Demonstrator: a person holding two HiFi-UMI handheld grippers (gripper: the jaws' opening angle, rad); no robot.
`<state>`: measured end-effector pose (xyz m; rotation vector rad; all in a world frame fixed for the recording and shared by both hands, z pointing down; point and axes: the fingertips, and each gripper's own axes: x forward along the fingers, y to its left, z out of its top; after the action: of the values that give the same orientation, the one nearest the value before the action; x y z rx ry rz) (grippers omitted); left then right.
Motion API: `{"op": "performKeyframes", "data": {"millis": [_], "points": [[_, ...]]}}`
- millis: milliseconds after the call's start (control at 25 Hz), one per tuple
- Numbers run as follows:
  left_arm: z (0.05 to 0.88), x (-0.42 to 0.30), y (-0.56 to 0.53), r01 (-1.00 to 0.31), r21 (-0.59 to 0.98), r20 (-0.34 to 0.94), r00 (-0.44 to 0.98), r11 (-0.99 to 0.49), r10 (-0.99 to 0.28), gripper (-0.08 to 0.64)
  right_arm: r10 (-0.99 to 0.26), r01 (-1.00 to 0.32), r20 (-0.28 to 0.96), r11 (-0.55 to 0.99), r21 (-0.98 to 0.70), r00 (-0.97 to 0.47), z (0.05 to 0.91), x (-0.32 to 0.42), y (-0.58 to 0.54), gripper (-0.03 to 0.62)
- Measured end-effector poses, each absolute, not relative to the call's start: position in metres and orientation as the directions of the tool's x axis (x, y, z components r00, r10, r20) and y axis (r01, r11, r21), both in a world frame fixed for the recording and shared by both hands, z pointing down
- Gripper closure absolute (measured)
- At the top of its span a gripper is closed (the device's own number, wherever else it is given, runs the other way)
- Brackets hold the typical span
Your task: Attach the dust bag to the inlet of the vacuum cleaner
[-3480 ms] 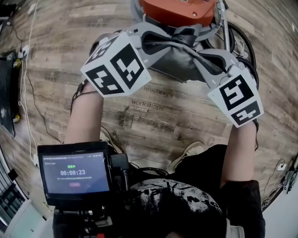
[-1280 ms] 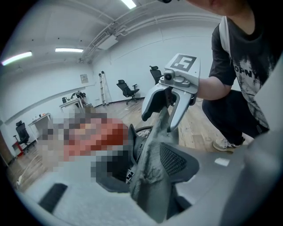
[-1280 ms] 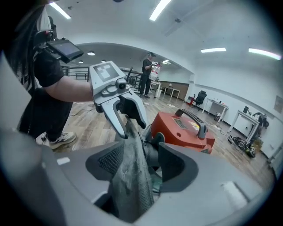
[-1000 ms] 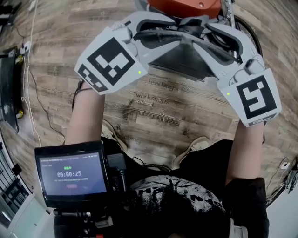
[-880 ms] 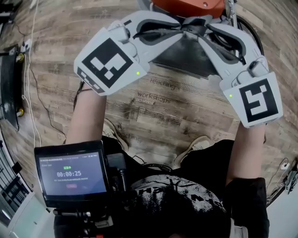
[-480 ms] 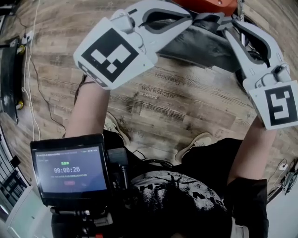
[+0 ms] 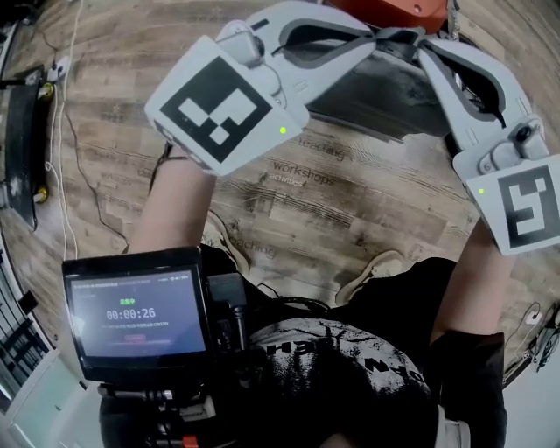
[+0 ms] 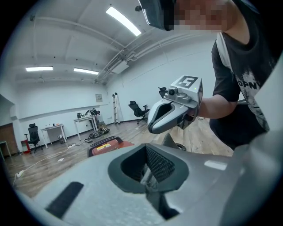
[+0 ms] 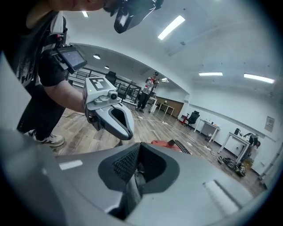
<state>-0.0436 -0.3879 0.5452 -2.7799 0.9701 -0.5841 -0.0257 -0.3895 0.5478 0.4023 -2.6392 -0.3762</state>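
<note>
A grey dust bag (image 7: 385,87) hangs above the wooden floor, just in front of the orange vacuum cleaner (image 7: 385,9) at the top of the head view. My left gripper (image 7: 378,37) comes in from the left and is shut on the bag's top edge. My right gripper (image 7: 423,45) comes in from the right; its jaws have just been closing and now pinch the same edge. A thin strip of the bag shows between the pads in the left gripper view (image 8: 148,176) and in the right gripper view (image 9: 135,174). The vacuum's inlet is hidden.
A small monitor (image 7: 131,315) sits on the person's chest rig. Cables (image 7: 66,157) trail over the floor at the left, and a shoe (image 7: 372,276) shows below the bag. The red vacuum (image 8: 106,145) lies low behind the jaws, with desks and office chairs (image 9: 192,119) farther off.
Both grippers went from open around the bag's top to shut on it. They have risen and carried the bag up toward the vacuum.
</note>
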Motion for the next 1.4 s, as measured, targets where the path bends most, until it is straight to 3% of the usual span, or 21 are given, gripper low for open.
{"op": "performKeyframes", "data": {"millis": [320, 640, 880, 1080, 1400], "points": [[0.542, -0.066, -0.372, -0.578, -0.276, 0.308, 0.704, -0.768, -0.64, 0.557, -0.303, -0.202, 0.329, 0.93, 0.308, -0.894, 0.539, -0.038, -0.381, 0.588], [0.485, -0.098, -0.346, -0.599, -0.173, 0.227, 0.748, -0.782, -0.624, 0.557, -0.329, -0.22, 0.312, 0.915, 0.337, -0.891, 0.444, -0.07, -0.355, 0.588], [0.395, -0.094, -0.31, -0.622, -0.015, 0.237, 0.759, -0.783, -0.607, 0.557, -0.29, -0.223, 0.357, 0.95, 0.217, -0.888, 0.371, -0.063, -0.321, 0.588], [0.306, -0.077, -0.285, -0.636, 0.135, 0.237, 0.765, -0.76, -0.599, 0.557, -0.217, -0.138, 0.442, 0.969, 0.204, -0.87, 0.298, -0.064, -0.29, 0.588], [0.15, -0.073, -0.242, -0.663, 0.146, 0.243, 0.743, -0.734, -0.623, 0.557, -0.18, -0.121, 0.424, 0.979, 0.163, -0.888, 0.155, -0.069, -0.241, 0.586]]}}
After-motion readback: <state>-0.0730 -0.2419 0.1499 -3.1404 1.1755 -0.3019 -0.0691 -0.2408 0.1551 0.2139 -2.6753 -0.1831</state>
